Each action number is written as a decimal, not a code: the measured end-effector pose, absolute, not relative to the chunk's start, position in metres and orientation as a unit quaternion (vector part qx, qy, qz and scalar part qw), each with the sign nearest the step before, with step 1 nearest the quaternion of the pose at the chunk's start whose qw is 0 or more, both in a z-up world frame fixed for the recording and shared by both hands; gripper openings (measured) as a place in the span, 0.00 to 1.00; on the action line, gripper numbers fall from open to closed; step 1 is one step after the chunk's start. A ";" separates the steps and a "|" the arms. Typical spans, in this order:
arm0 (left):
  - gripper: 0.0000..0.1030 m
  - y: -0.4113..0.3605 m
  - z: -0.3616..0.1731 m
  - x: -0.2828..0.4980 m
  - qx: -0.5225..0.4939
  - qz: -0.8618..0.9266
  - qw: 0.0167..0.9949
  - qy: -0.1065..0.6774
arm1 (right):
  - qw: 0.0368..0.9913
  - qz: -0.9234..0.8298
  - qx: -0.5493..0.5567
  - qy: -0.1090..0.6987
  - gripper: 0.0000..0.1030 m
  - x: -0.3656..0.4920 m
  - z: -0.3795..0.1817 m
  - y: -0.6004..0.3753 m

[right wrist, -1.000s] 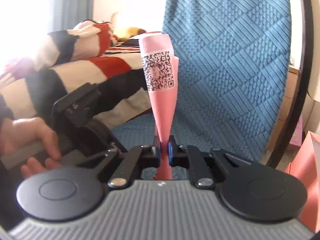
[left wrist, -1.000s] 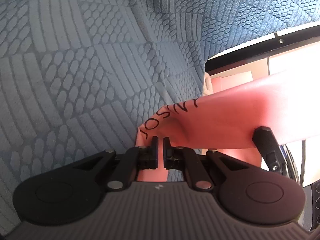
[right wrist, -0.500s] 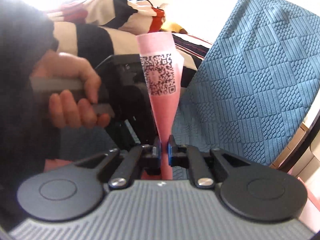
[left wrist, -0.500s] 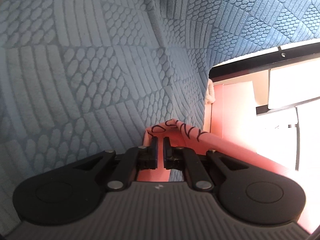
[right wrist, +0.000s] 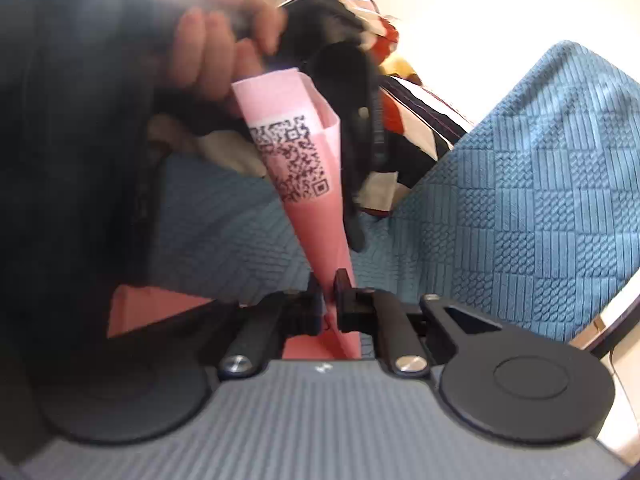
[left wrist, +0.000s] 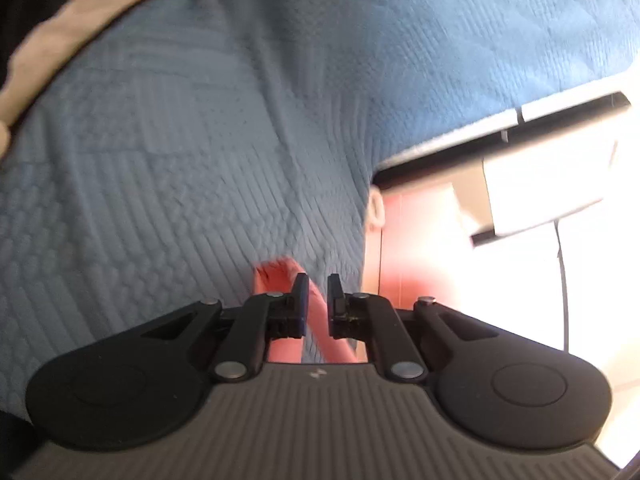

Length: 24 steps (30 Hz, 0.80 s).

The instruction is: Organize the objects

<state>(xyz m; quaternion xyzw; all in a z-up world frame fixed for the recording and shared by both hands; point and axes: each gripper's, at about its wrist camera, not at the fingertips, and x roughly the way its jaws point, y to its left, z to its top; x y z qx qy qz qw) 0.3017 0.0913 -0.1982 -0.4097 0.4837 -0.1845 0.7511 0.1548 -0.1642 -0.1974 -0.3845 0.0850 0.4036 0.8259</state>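
Observation:
A pink paper bag with a QR code label (right wrist: pixel 304 168) is held between both grippers. My right gripper (right wrist: pixel 329 300) is shut on one edge of it; the bag rises up and to the left from the jaws. My left gripper (left wrist: pixel 317 304) has its jaws slightly apart, with a pink fold of the bag (left wrist: pixel 320 320) running between them; the view is blurred. In the right wrist view the left gripper's black body (right wrist: pixel 352 92) and the hand holding it (right wrist: pixel 224 52) sit behind the bag's top.
Blue quilted fabric (left wrist: pixel 200 160) covers the seat and its back (right wrist: pixel 540 200). A striped red, black and cream blanket (right wrist: pixel 408 112) lies beyond. A black frame edge (left wrist: pixel 480 140) and another pink bag (left wrist: pixel 420 248) are on the right.
The left gripper's jaws have parted a little and less pink bag shows ahead of it. The bag in the right gripper has tilted left, and the left hand has come closer.

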 end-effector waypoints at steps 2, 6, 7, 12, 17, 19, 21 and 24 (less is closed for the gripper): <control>0.09 0.078 -0.194 0.303 -0.361 -0.180 0.772 0.491 | 0.816 0.404 -0.406 0.078 0.09 0.150 -0.203 -0.164; 0.09 0.071 -0.192 0.308 -0.344 -0.193 0.770 0.501 | 0.801 0.407 -0.434 0.071 0.09 0.139 -0.212 -0.164; 0.09 0.071 -0.191 0.308 -0.345 -0.198 0.769 0.500 | 0.795 0.407 -0.444 0.068 0.09 0.136 -0.215 -0.164; 0.09 0.049 -0.182 0.308 -0.300 -0.230 0.772 0.511 | 0.776 0.420 -0.465 0.070 0.09 0.128 -0.228 -0.160; 0.09 0.021 -0.198 0.311 -0.233 -0.219 0.779 0.540 | 0.776 0.422 -0.463 0.078 0.09 0.127 -0.231 -0.155; 0.09 0.018 -0.202 0.311 -0.235 -0.220 0.778 0.540 | 0.773 0.418 -0.470 0.078 0.10 0.125 -0.231 -0.155; 0.08 0.016 -0.205 0.309 -0.227 -0.221 0.779 0.541 | 0.773 0.416 -0.472 0.085 0.11 0.124 -0.229 -0.156; 0.08 0.015 -0.210 0.301 -0.225 -0.225 0.781 0.537 | 0.774 0.415 -0.466 0.110 0.13 0.124 -0.222 -0.159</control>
